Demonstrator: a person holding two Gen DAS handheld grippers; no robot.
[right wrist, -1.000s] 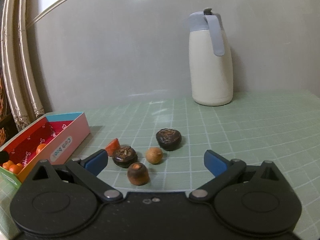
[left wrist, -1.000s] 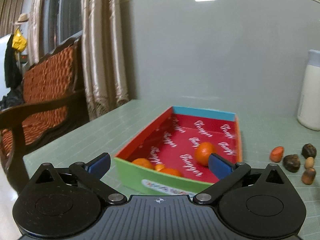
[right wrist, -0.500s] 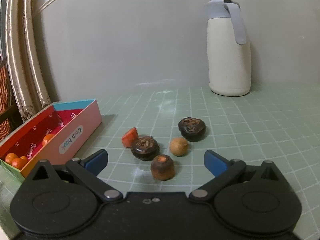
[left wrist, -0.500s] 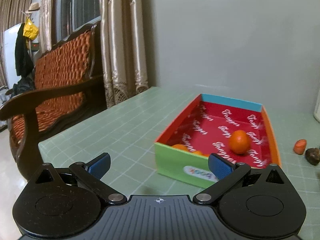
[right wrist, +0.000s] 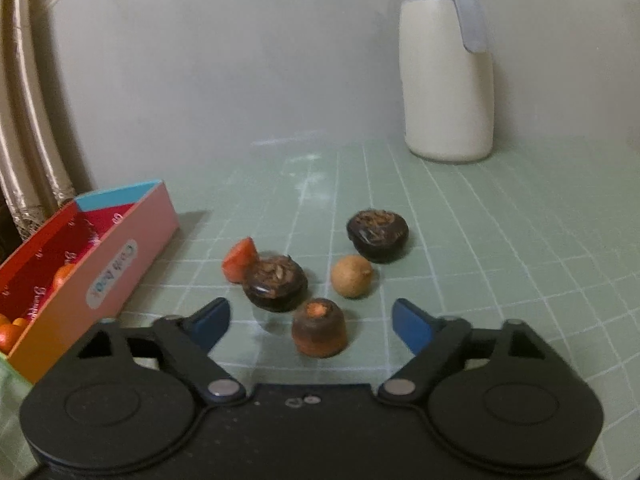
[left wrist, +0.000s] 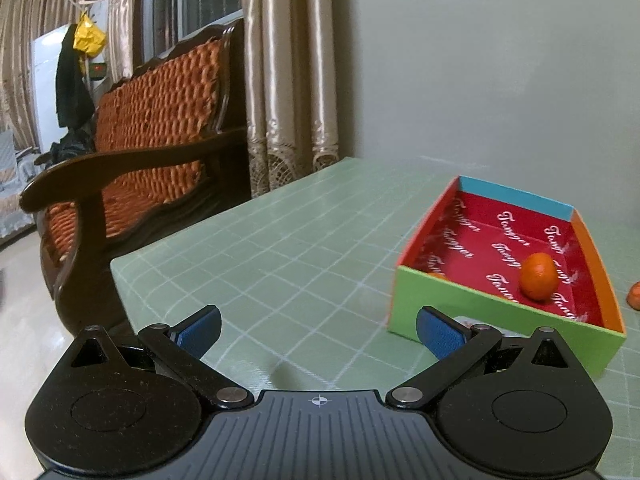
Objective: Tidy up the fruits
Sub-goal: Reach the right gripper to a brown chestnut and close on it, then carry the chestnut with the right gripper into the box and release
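Observation:
A colourful open box (left wrist: 476, 304) with a red inside holds an orange (left wrist: 538, 276); in the right wrist view the box (right wrist: 120, 264) sits at the left with small oranges (right wrist: 10, 330) inside. My left gripper (left wrist: 318, 334) is open and empty, left of the box above the table. My right gripper (right wrist: 310, 320) is open and empty, just in front of a brown fruit with an orange top (right wrist: 319, 327). Beyond it lie two dark fruits (right wrist: 276, 288) (right wrist: 378, 234), a tan round fruit (right wrist: 352, 276) and a red piece (right wrist: 240, 259).
A white thermos jug (right wrist: 448, 80) stands at the back right by the grey wall. A wooden chair with orange cushion (left wrist: 152, 136) and curtains (left wrist: 288, 72) stand past the table's left edge (left wrist: 120, 276). The table has a green grid mat (left wrist: 304, 248).
My left gripper has swung left, away from the box. My right gripper has moved closer to the loose fruits, which now sit between its fingers' line.

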